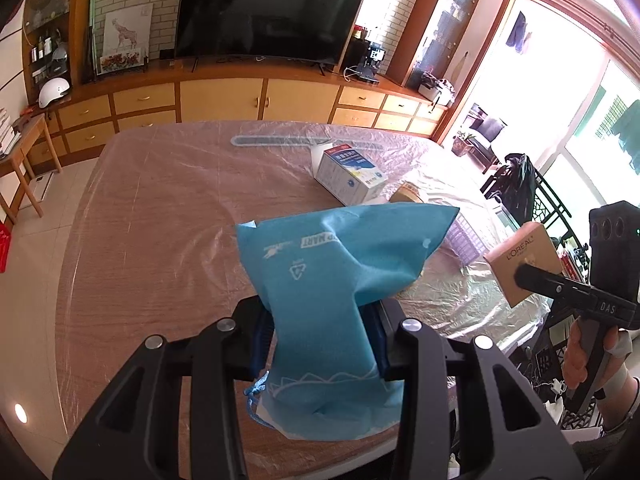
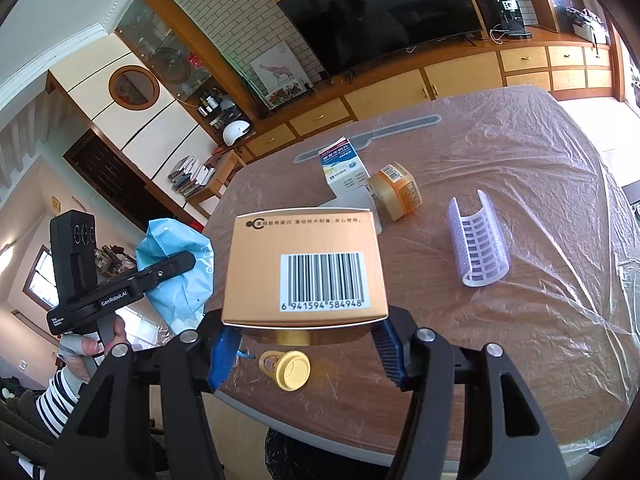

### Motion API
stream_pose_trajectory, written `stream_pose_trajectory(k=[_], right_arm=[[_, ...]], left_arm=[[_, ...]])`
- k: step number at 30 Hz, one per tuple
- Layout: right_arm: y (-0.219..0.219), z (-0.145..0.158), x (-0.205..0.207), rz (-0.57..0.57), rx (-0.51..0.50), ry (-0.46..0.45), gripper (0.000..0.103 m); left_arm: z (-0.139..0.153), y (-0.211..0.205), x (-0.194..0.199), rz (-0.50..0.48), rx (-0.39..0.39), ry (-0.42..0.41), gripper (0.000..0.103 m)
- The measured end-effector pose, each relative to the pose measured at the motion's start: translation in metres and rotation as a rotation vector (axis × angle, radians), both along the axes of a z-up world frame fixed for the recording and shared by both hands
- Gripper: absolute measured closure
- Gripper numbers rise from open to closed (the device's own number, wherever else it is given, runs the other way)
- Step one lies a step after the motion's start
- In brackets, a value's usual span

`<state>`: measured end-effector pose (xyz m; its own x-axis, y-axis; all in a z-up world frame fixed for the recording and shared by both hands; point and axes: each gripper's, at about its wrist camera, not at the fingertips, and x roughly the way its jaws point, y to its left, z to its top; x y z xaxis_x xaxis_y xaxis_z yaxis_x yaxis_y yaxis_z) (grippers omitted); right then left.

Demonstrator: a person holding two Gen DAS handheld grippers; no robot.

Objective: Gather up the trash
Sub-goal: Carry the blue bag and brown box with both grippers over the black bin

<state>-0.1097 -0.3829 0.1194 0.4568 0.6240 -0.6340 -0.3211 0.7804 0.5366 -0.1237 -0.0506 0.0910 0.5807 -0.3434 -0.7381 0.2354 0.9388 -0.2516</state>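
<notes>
Collection under way. The left gripper (image 1: 320,344) was clamped on a blue bag (image 1: 336,272); the right gripper (image 2: 306,346) pinched a gold box (image 2: 304,264). Ahead of them a milk carton (image 2: 346,174), jar (image 2: 396,190), plastic sleeve (image 2: 478,240) and, just beneath, a yellow cap (image 2: 290,370) remained on the table (image 2: 520,168).

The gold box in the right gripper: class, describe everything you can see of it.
The gold box is glossy cardboard, rectangular and closed. One face carries a white barcode label beneath a line of dark print; another reads L'OREAL. The right gripper clamps its lower edge between blue pads, holding it above the plastic-covered table, touching nothing else.
</notes>
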Motion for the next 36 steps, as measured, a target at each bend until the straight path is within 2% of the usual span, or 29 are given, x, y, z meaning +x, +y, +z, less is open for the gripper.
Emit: stream_pose_trajectory(k=[20,36], right_arm=[[-0.010,-0.003,-0.067,0.097,-0.017,0.056,0.046],[-0.006,-0.012,-0.117,0.195,-0.162,0.067,0.046]], left_arm=[[-0.008,-0.039,-0.065,-0.094,0.045,0.027,0.063],[-0.025,-0.070,-0.105,-0.183,0.049,0.062,0.063]])
